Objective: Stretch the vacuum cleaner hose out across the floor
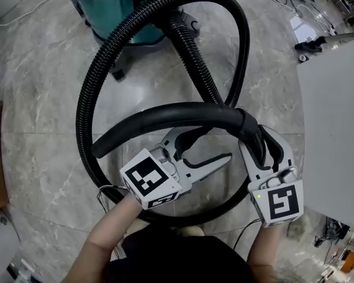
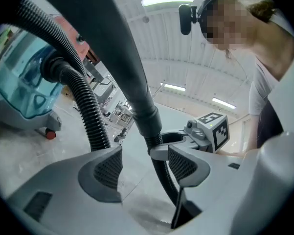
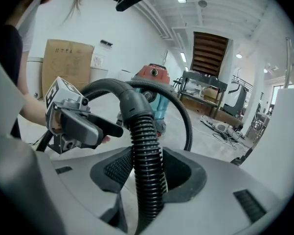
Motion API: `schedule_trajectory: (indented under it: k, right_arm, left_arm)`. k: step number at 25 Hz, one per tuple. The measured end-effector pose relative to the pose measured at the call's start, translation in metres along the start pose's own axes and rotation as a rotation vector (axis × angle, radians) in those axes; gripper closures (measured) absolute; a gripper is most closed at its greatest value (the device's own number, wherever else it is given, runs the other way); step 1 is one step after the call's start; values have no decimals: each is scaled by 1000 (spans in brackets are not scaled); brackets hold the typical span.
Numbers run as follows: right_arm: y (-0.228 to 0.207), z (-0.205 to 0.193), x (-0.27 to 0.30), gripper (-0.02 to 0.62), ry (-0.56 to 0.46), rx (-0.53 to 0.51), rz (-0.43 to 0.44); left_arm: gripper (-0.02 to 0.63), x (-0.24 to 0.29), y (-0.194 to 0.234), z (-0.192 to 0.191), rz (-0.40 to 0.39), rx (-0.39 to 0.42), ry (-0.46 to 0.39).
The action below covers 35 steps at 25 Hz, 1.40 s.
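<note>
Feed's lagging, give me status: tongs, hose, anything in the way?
Left tongs open, nothing gripped. Right tongs shut on the hose. Hose coiled in crossing loops, not stretched. Vacuum cleaner sits just ahead.

There are 1 vacuum cleaner (image 1: 123, 16), 1 hose (image 1: 165, 114), 1 cardboard box (image 3: 68, 65), 2 tools: left tool (image 1: 215, 146), right tool (image 1: 260, 135).

The vacuum cleaner (image 1: 115, 13) stands on the floor (image 1: 41, 87) farthest from the person, its hose (image 1: 88, 93) looping back between the right gripper's (image 1: 259, 143) jaws, the left gripper (image 1: 215, 145) just beside, to the left.
</note>
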State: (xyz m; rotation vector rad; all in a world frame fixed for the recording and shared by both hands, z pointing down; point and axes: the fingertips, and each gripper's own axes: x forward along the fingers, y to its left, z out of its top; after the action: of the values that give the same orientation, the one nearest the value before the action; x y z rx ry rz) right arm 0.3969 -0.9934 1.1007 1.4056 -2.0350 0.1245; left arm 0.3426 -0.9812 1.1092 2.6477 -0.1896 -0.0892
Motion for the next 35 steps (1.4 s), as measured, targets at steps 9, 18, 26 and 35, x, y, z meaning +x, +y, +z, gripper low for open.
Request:
schedule_trajectory:
  k: [9, 18, 26, 35]
  right_arm:
    - [36, 39, 4, 405, -96, -112, 80]
    - [68, 78, 20, 405, -179, -146, 163]
    - [63, 120, 13, 405, -236, -133, 228]
    - [46, 197, -41, 405, -139, -97, 263]
  left_arm:
    - [328, -17, -9, 67, 36, 50, -182]
    - [331, -49, 10, 108, 123, 53, -278]
    - [347, -55, 0, 158, 182, 177, -275]
    - [351, -55, -53, 246, 221, 185, -179]
